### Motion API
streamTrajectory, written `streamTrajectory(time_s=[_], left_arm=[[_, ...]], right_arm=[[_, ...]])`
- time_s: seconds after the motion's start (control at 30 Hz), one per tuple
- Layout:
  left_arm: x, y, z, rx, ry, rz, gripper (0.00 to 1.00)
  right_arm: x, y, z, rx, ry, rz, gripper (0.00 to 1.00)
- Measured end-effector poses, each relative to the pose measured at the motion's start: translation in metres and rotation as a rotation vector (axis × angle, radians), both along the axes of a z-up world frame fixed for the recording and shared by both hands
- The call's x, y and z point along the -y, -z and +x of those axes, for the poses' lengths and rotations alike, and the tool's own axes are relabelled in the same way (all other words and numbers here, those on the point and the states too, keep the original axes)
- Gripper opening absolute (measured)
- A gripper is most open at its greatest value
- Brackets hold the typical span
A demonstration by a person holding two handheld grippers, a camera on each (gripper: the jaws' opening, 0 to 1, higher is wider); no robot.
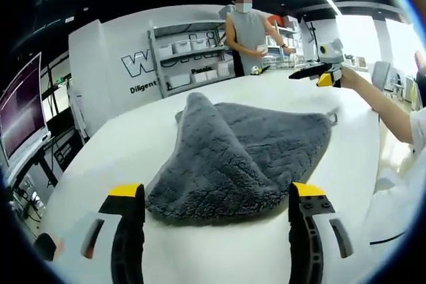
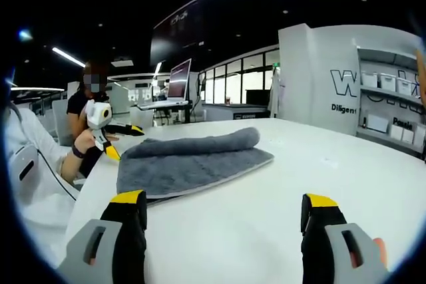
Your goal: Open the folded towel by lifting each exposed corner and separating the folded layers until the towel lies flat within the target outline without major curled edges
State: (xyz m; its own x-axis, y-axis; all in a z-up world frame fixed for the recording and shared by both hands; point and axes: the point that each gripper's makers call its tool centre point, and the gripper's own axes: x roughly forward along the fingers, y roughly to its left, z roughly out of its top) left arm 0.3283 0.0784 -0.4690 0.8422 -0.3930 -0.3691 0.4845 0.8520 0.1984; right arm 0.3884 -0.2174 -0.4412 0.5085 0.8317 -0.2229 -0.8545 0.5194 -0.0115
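Left gripper (image 1: pixel 217 214) jaws spread apart just short of the grey towel (image 1: pixel 243 157), towel partly unfolded with a raised fold on the white table (image 1: pixel 120 144), right gripper (image 2: pixel 226 227) jaws likewise apart, held clear of the towel, shelving unit (image 1: pixel 190 54) and a standing person (image 1: pixel 249 31) beyond.

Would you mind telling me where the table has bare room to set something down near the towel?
Bare white table lies between the grey towel and the right gripper, running on toward the shelving. A narrower strip separates the towel's near edge from the left gripper. The towel's middle is bunched into a raised fold.
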Motion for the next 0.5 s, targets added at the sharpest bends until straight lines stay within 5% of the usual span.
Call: streamTrajectory(time_s=[0.33,0.5], left_arm=[[-0.012,0.005,0.0,-0.021,0.005,0.002,0.83],[-0.015,-0.004,0.001,-0.035,0.077,-0.094,0.77]], right_arm=[[0.002,0.001,0.003,-0.004,0.002,-0.005,0.99],[0.002,0.002,0.003,-0.005,0.004,-0.008,0.99]])
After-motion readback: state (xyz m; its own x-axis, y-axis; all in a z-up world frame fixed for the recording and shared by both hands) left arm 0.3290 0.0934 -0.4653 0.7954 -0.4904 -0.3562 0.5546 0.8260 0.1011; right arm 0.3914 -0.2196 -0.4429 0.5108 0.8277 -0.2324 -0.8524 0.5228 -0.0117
